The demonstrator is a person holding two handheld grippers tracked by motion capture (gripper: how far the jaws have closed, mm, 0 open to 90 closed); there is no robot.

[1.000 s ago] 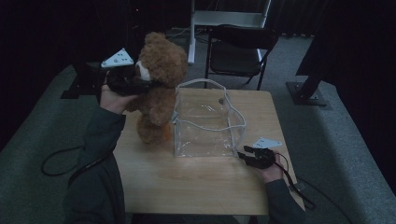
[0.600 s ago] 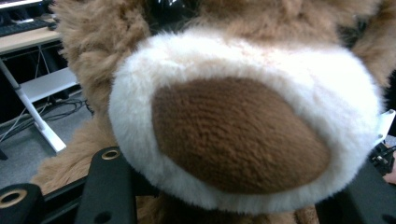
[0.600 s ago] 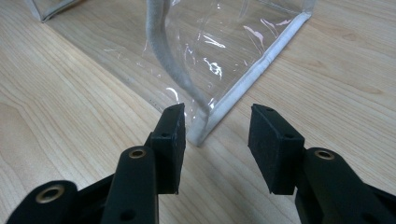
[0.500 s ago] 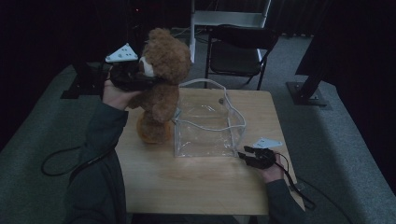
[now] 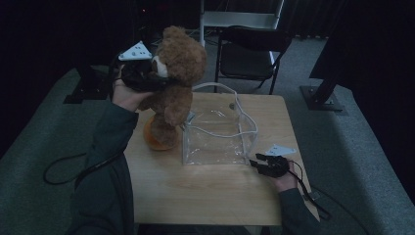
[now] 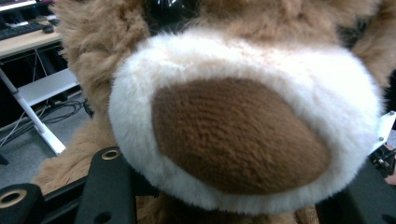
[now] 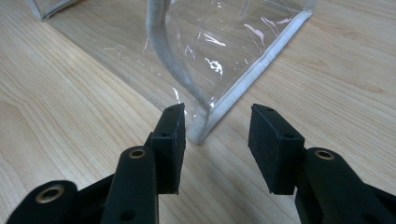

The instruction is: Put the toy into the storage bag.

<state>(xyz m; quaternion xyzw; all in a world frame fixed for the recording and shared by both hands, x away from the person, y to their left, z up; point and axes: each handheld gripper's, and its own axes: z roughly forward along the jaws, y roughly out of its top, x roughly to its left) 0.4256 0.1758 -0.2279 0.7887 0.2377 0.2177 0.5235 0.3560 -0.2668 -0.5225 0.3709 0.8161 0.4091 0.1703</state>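
**Soft bear held by the muzzle beside an open clear bag**

The left gripper (image 5: 155, 78) has its jaws pinching the bear (image 5: 177, 78) at the muzzle, as the left gripper view confirms: white plush bulges between the black jaws. The bear hangs upright over the table (image 5: 205, 196), left of the bag (image 5: 218, 134), its feet near an orange object (image 5: 149, 139) I cannot identify.

Judgement: the bear is light, soft and compressible; plush yields and may slip, so a grip on the firmer head or torso suits better than a limb.

The right gripper (image 7: 215, 128) rests on the table, jaws spread and holding nothing, just short of the bag's near corner. The bag is thin, floppy film; its stitched white edge or handle (image 7: 173, 60) is the sound hold.
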